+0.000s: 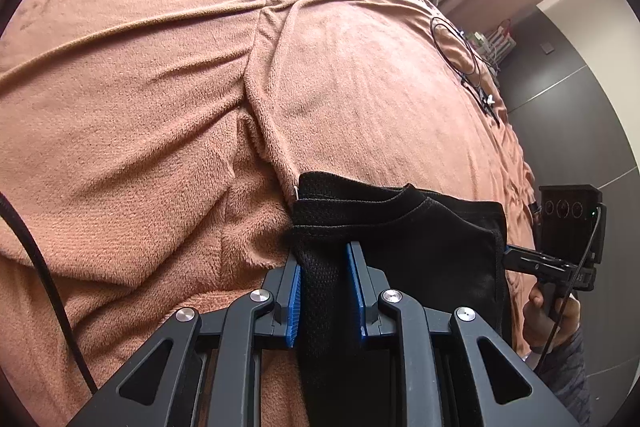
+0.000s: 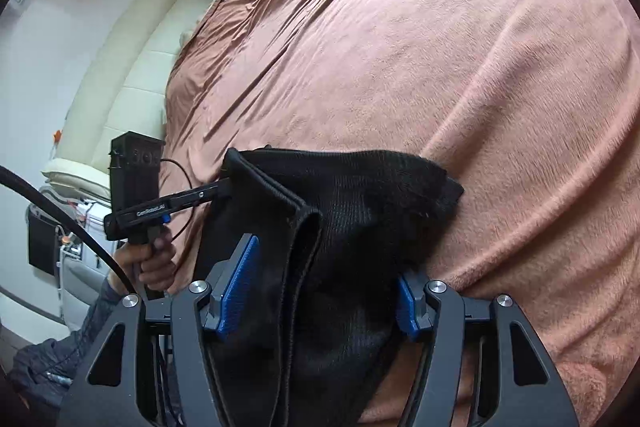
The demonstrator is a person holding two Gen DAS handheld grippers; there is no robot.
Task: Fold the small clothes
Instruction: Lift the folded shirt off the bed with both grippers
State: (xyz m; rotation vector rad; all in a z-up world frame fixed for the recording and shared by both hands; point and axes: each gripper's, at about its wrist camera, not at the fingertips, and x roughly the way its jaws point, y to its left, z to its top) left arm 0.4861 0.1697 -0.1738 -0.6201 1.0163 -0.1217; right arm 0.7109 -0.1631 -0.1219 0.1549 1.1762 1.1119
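A black garment [image 1: 400, 247] hangs just above a brown blanket [image 1: 160, 107], its left edge between the narrowly spread pads of the left gripper [image 1: 325, 291], its right passing through the wider-set right gripper [image 2: 320, 291] — neither visibly pinching, so the cloth could slip and the fold collapse. The left view alone shows a cable [image 1: 460, 55] on the blanket, the right view a padded headboard [image 2: 120, 75] — and the garment's free corner

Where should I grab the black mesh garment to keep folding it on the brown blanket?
Grip the black mesh garment along its thick hemmed band, one gripper near each end, coming from the near side. That bound edge is doubled and stiff, so it probably won't slip or bunch. The left gripper and right gripper already straddle fabric there, above the blanket.
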